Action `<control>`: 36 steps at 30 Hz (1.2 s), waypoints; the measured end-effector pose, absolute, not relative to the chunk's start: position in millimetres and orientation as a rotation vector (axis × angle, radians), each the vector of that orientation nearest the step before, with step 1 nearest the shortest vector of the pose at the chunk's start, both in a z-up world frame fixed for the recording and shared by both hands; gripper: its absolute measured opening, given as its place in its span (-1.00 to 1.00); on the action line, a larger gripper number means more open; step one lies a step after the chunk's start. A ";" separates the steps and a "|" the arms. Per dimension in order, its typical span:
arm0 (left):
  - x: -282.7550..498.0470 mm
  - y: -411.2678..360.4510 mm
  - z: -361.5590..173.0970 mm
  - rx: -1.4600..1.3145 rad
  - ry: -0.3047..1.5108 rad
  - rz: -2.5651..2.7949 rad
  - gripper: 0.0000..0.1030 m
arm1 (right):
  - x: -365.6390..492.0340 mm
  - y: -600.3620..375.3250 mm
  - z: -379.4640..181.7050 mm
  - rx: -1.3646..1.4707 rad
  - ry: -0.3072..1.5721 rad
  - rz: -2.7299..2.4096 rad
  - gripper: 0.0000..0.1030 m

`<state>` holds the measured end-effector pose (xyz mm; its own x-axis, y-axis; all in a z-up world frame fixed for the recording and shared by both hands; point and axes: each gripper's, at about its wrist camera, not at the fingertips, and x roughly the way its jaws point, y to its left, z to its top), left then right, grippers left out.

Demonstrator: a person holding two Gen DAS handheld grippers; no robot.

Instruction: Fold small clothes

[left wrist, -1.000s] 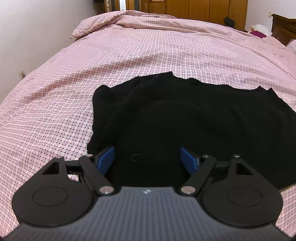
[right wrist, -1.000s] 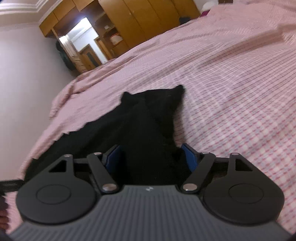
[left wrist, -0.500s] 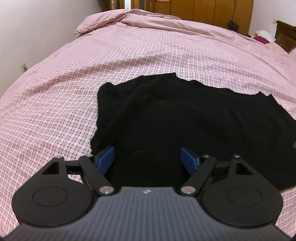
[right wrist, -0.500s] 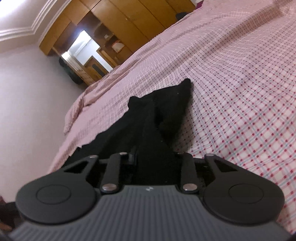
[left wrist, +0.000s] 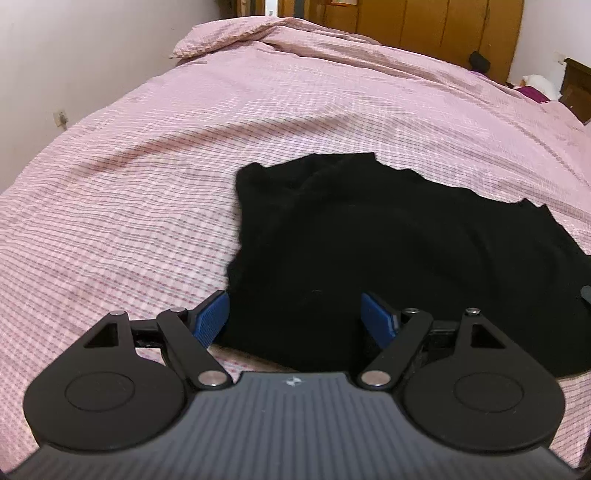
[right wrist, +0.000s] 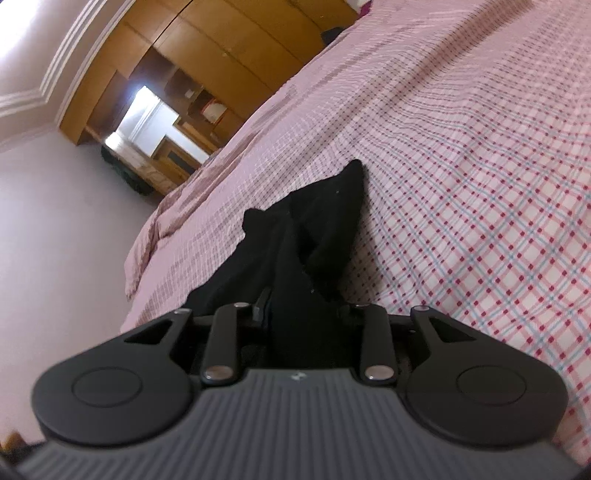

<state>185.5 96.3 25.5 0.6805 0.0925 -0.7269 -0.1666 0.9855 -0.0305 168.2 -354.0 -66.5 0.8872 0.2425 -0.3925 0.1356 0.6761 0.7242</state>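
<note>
A black garment [left wrist: 388, 251] lies spread on the pink checked bedcover [left wrist: 147, 192]. My left gripper [left wrist: 295, 317] is open, its blue pads [left wrist: 212, 314] on either side of the garment's near left edge, low over it. My right gripper [right wrist: 303, 317] is shut on a bunched fold of the black garment [right wrist: 317, 236], which rises from the bed into the jaws; the fingertips are hidden by the cloth. A small dark piece of the right gripper shows at the right edge of the left wrist view [left wrist: 585, 295].
A rumpled pillow or duvet end [left wrist: 236, 37] lies at the far end of the bed. Wooden wardrobes [left wrist: 424, 22] stand beyond. A white wall [left wrist: 55, 55] runs along the bed's left side. A dark nightstand [left wrist: 578, 88] stands at far right.
My right gripper closed on the garment's edge and lifted it, tilting. My left gripper stayed open and shifted left, toward the garment's left edge.
</note>
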 end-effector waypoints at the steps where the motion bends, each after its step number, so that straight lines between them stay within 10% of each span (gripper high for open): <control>1: 184.3 99.3 25.8 -0.100 0.812 0.153 0.59 | 168.0 -354.7 -66.6 0.844 0.488 0.058 -0.39; 36: 187.8 181.9 45.1 -0.172 0.760 0.119 0.59 | 220.0 -173.3 87.2 0.455 0.384 0.254 -0.58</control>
